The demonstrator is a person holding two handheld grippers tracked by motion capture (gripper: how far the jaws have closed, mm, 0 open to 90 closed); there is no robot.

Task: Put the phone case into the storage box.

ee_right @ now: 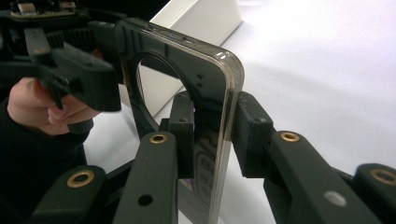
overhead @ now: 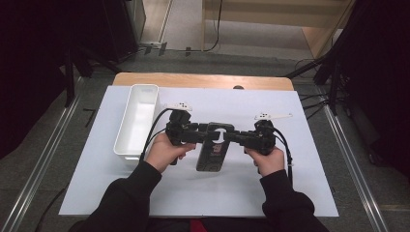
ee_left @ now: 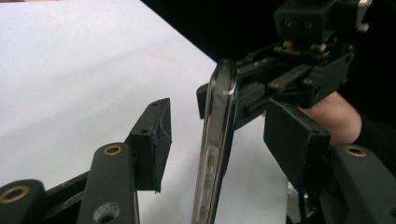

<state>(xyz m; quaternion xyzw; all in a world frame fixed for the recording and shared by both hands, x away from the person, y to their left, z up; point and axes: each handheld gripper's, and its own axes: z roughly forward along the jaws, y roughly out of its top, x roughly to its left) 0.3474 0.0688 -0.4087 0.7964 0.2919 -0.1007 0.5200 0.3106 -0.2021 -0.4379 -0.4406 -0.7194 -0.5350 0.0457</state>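
Observation:
A dark phone in a clear case (overhead: 212, 151) lies between my two grippers above the middle of the white sheet (overhead: 290, 183). My right gripper (ee_right: 217, 135) is shut on it, one pad on each face near its top end. The phone (ee_right: 210, 70) has a round ring on its back. My left gripper (ee_left: 225, 140) is open. The phone's shiny edge (ee_left: 219, 102) stands between its pads (ee_left: 156, 137) with a gap on both sides. From above, the left gripper (overhead: 203, 133) comes in from the left and the right gripper (overhead: 231, 138) from the right.
A long white bin (overhead: 137, 118) stands at the left of the sheet, close behind the left hand, with its wall (ee_right: 196, 18) showing beyond the phone. The wooden table edge (overhead: 203, 80) runs along the back. Dark stands and cables flank the table.

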